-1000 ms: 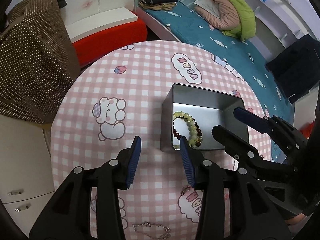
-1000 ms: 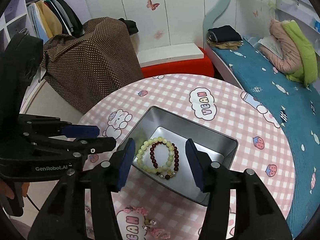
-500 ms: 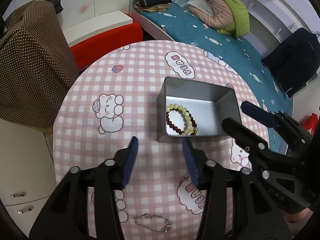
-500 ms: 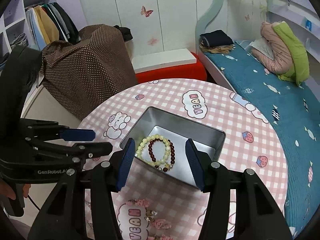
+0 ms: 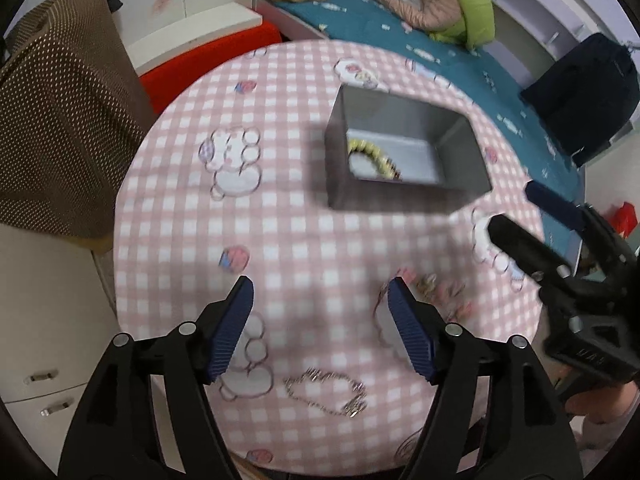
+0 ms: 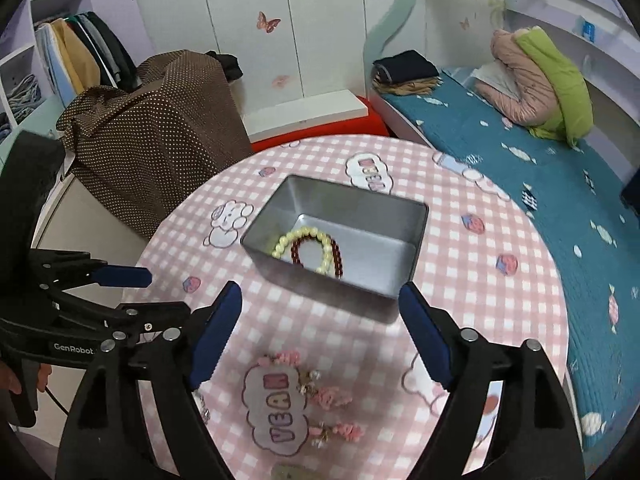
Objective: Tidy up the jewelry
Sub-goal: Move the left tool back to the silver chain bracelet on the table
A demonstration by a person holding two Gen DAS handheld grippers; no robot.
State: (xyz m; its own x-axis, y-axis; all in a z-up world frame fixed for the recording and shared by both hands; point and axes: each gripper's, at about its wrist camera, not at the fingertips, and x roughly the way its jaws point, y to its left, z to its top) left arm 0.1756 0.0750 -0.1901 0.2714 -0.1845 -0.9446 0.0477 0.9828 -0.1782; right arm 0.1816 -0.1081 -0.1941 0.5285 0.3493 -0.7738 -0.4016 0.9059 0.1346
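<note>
Retreat on both sides: the left hand-held gripper (image 5: 320, 300) and right hand-held gripper (image 6: 320, 312) have pulled back from the metal tin (image 6: 404, 216) over the last second and their jaws have spread from narrow to wide, each holding nothing, so I judge the drop-off finished and a new pick beginning. Yellow bead bracelet (image 6: 308, 236) and dark red bracelet (image 6: 336, 252) lie inside the tin, while the silver chain (image 5: 326, 394) and pink flower piece (image 6: 324, 396) lie loose on the pink checked tabletop (image 6: 480, 300). Bedroom around: teal bed (image 6: 520, 168), brown dotted cover (image 6: 152, 128), white wardrobe (image 6: 280, 40).

Brown dotted cover (image 6: 160, 120), teal bed (image 6: 520, 176)
</note>
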